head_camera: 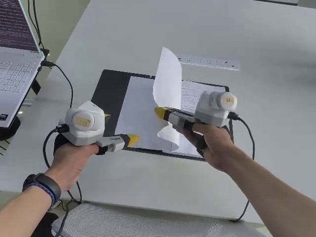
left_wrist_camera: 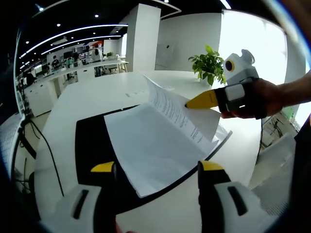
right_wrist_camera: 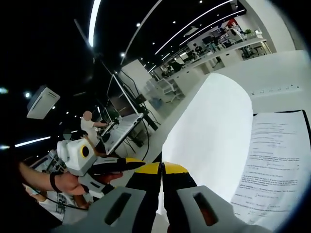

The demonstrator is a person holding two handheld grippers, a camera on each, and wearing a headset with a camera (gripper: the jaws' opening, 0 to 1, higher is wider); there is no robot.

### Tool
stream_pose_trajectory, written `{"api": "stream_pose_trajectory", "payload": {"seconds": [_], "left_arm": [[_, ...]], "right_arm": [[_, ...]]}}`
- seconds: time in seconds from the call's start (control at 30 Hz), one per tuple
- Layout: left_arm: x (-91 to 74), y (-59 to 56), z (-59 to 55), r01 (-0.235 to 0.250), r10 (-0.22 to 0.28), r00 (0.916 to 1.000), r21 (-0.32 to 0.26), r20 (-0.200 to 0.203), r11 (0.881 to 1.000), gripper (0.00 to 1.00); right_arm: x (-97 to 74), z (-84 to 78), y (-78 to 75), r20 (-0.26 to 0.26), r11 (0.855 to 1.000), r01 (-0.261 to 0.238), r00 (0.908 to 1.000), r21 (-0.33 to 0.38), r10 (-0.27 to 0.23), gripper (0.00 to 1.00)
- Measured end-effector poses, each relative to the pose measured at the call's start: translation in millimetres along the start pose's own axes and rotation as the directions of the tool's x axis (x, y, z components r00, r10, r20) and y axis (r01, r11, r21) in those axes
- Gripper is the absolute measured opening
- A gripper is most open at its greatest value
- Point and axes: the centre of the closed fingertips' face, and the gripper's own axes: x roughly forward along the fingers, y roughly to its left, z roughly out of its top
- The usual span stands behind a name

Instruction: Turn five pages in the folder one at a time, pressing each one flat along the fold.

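A black folder (head_camera: 111, 91) lies open on the white table, with a blank turned page (head_camera: 140, 111) on its left half and a printed page (head_camera: 192, 94) on its right half. One sheet (head_camera: 168, 79) stands curled upright over the fold. My right gripper (head_camera: 160, 112) is shut on that sheet's lower edge, and in its own view the right gripper (right_wrist_camera: 162, 170) pinches the white sheet (right_wrist_camera: 214, 126). My left gripper (head_camera: 132, 140) hovers at the folder's near edge. Seen in its own view, the left gripper (left_wrist_camera: 157, 167) is open, with the blank page's corner (left_wrist_camera: 146, 145) beyond its tips.
An open laptop (head_camera: 15, 64) sits at the far left with a cable (head_camera: 66, 81) trailing toward the folder. A white power strip (head_camera: 207, 61) lies behind the folder. The table's near edge (head_camera: 163, 205) runs just below my hands. A potted plant (left_wrist_camera: 209, 63) stands far off.
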Motion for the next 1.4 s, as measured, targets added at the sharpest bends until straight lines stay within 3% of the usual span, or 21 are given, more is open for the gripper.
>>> {"api": "stream_pose_trajectory", "payload": {"seconds": [0.2,0.43,0.7,1.4], "left_arm": [[-5.8,6.3,-4.7,-0.010,0.011,0.9999,-0.026,0.009,1.000,0.68],[-8.9,9.6,-9.5,-0.013,0.013,0.9999,-0.015,-0.002,1.000,0.68],[-11.6,12.6,-9.6,-0.013,0.013,0.9999,-0.016,0.000,1.000,0.69],[-12.0,18.0,-15.2,-0.016,0.016,0.9998,-0.053,0.009,0.998,0.69]], "right_arm": [[16.0,-2.5,6.3,-0.015,1.000,-0.016,0.9998,0.007,0.016,0.00],[33.7,-5.1,8.9,-0.018,0.999,-0.026,0.9995,0.038,0.027,0.00],[58.5,-11.5,-0.9,-0.031,0.996,-0.028,0.9990,0.082,0.031,0.00],[93.0,-50.1,-12.8,-0.126,0.984,0.014,0.9920,0.175,0.009,0.00]]}}
